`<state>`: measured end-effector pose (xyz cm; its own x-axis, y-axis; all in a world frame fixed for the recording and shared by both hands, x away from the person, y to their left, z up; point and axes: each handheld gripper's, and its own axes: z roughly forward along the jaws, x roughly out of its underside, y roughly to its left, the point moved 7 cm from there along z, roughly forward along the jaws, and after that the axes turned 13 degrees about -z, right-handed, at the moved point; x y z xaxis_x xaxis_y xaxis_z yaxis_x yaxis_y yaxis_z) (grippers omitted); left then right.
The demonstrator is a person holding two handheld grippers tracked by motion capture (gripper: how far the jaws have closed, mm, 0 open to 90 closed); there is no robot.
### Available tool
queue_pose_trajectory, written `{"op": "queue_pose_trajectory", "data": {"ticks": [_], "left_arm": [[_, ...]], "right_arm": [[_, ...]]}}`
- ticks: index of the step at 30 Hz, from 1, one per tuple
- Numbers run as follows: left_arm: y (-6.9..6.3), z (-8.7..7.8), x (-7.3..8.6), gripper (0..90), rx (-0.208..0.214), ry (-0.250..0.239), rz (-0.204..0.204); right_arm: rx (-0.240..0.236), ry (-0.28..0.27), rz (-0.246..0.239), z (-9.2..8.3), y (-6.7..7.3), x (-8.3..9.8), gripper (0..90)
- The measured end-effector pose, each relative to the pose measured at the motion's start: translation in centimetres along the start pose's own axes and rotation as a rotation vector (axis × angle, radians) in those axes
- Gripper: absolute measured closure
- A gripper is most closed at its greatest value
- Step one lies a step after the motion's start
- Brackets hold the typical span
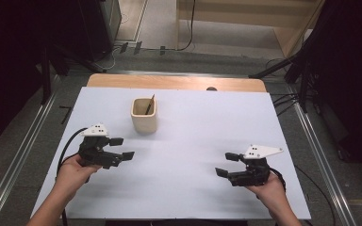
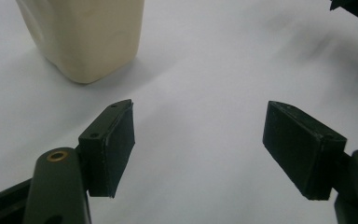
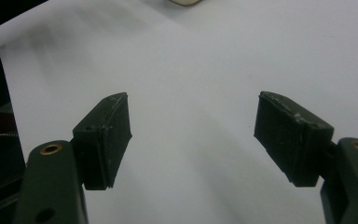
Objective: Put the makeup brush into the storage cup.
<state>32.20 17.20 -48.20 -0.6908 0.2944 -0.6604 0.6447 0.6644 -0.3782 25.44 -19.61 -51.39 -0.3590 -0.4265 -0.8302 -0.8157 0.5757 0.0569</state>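
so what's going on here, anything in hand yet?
Nothing held. A person holds a two-jaw gripper in each hand over the white table. The left gripper sits just in front of a cream square cup with a thin dark stick standing in it; its jaws are open with bare table between them. The right gripper is off to the other side, far from the cup, jaws open and empty too.
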Motion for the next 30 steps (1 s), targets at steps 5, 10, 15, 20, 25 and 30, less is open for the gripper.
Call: {"op": "queue_pose_trajectory", "data": {"ticks": [5, 10, 15, 20, 25, 30], "left_arm": [[-0.2, -0.1, 0.6, 25.6, -0.003, 0.001, 0.022], [-0.6, -0.2, 1.1, 25.3, 0.007, -0.004, 0.042], [-1.0, -0.3, 1.6, 24.7, 0.013, -0.006, 0.067], [-1.1, -0.5, 1.9, 24.7, 0.023, -0.015, 0.065], [-1.2, -0.4, 2.2, 24.6, 0.027, -0.007, 0.081], [-1.1, -0.3, 2.2, 24.5, 0.028, -0.003, 0.080]], "right_arm": [[0.001, 0.000, 0.002, 0.0, 0.0, 0.0, 27.7], [-0.001, -0.003, 0.002, 0.0, -0.1, 0.0, 27.7], [-0.001, -0.005, 0.003, 0.0, -0.1, 0.0, 27.7], [0.000, -0.008, 0.006, -0.1, -0.1, 0.0, 27.6], [0.000, -0.011, 0.003, -0.1, -0.1, -0.1, 27.7], [0.000, -0.015, 0.004, -0.1, -0.1, -0.2, 27.7]]}}
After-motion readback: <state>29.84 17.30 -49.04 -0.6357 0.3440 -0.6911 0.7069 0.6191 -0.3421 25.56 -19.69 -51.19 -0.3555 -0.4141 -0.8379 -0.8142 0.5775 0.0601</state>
